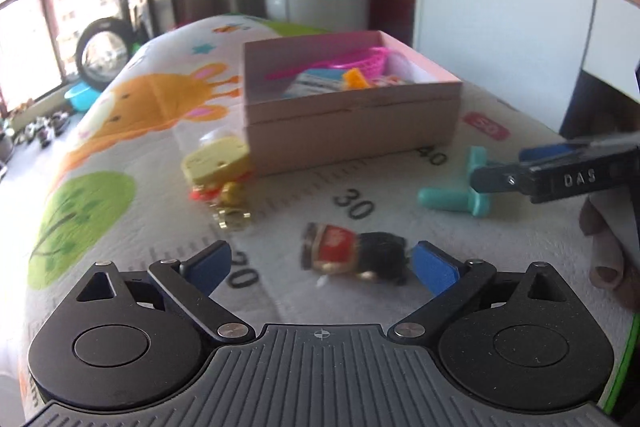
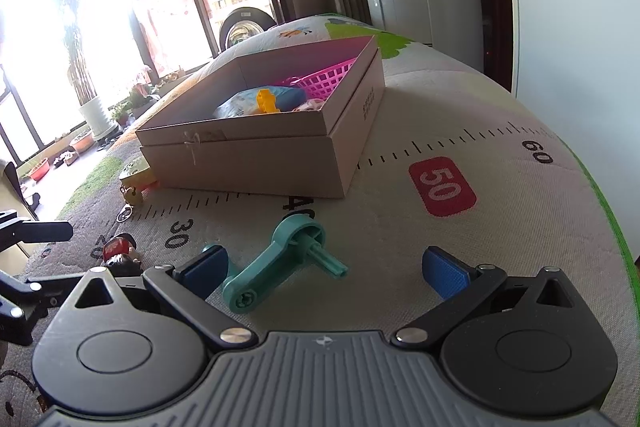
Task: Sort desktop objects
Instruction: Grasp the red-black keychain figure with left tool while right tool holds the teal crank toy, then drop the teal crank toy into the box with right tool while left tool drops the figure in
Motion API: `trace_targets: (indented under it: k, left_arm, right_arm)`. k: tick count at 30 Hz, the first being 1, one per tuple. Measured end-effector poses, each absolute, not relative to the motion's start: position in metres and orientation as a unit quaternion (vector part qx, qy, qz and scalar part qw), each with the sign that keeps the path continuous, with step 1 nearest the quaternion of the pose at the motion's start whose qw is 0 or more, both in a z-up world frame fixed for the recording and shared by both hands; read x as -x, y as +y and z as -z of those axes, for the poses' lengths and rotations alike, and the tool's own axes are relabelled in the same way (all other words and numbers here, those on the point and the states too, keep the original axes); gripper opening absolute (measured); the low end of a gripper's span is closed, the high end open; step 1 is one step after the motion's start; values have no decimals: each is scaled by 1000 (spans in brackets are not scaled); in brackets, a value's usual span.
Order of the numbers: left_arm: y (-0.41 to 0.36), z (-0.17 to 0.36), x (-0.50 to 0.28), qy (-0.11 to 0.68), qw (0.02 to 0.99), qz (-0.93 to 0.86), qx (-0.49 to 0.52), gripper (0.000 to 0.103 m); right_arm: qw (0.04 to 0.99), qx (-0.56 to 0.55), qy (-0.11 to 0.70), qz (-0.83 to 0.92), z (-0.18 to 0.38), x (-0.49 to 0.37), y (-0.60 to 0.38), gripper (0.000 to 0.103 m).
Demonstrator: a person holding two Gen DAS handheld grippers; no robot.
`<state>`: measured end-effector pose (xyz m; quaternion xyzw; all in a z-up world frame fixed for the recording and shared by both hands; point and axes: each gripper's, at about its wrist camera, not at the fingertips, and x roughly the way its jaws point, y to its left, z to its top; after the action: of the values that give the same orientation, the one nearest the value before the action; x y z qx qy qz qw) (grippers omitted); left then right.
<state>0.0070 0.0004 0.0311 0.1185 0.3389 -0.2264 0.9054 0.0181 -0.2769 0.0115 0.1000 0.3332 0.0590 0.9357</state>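
My left tool (image 1: 322, 269) is spread wide and empty, low over the printed mat (image 1: 280, 195), with the small figurine (image 1: 354, 257) lying between its pads. My right tool (image 2: 324, 273) is also spread wide and empty around the teal crank toy (image 2: 280, 261). The cardboard box (image 2: 280, 151) stands beyond both, open-topped, bare mat between it and the toys. The mat's green edge (image 2: 616, 223) runs close on my right.

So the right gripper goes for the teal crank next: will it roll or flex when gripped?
The teal crank looks like rigid plastic, so probably no flex. Its protruding peg likely stops rolling, though it may pivot if pinched off-centre.
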Motion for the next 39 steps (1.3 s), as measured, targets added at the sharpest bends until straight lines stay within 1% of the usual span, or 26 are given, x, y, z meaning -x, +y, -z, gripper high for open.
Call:
trace_targets:
  k: [5,7,9,11,13,17,19,20,21,22,24,26,28,33,39]
  left_arm:
    - [-25,-16,-17,349,902,219,-133,100]
    - [-28,-12,-20,350,903,211,-133,97]
    - [-25,-11,-20,354,900,219,-126,81]
    - [-18,-13,-17,355,900,226,-117,72]
    - [-12,-14,-12,352,903,219,-114,71]
    - [1,-15,-7,354,906,210,-97,71]
    - [4,-14,-5,354,907,209,-96,71]
    - [6,-14,-3,353,907,211,-94,72]
    - [7,-13,-3,355,905,215,-93,72]
    - [7,-12,-3,355,905,217,-89,72]
    - [8,-10,-5,358,904,218,-80,79]
    - [6,-10,-7,358,905,217,-80,78]
    - [3,-11,-8,355,905,217,-84,72]
    - [-2,-25,-5,340,908,229,-89,72]
    - [-14,-94,-19,226,940,232,-109,72]
  right_arm:
    - [936,-103,331,-56,-12,-17,-277,103]
    - [937,-94,331,-57,-13,-16,-275,103]
    - [939,-55,329,-88,-17,-15,-268,103]
    - [944,33,313,-103,-21,-12,-254,103]
    - [941,86,306,-115,-24,-13,-245,103]
    - [920,55,351,-163,-23,-32,-244,102]
    - [920,73,351,-159,-19,-35,-236,94]
    - [918,82,353,-160,-17,-37,-231,85]
    - [915,84,359,-162,-16,-38,-228,80]
    - [915,80,360,-165,-16,-38,-225,78]
    - [911,82,367,-169,-18,-36,-220,74]
    - [911,90,367,-166,-24,-32,-219,70]
    - [912,86,366,-166,-33,-25,-222,70]
    - [924,69,338,-164,-72,-8,-236,69]
    - [955,47,250,-150,-154,-7,-263,69]
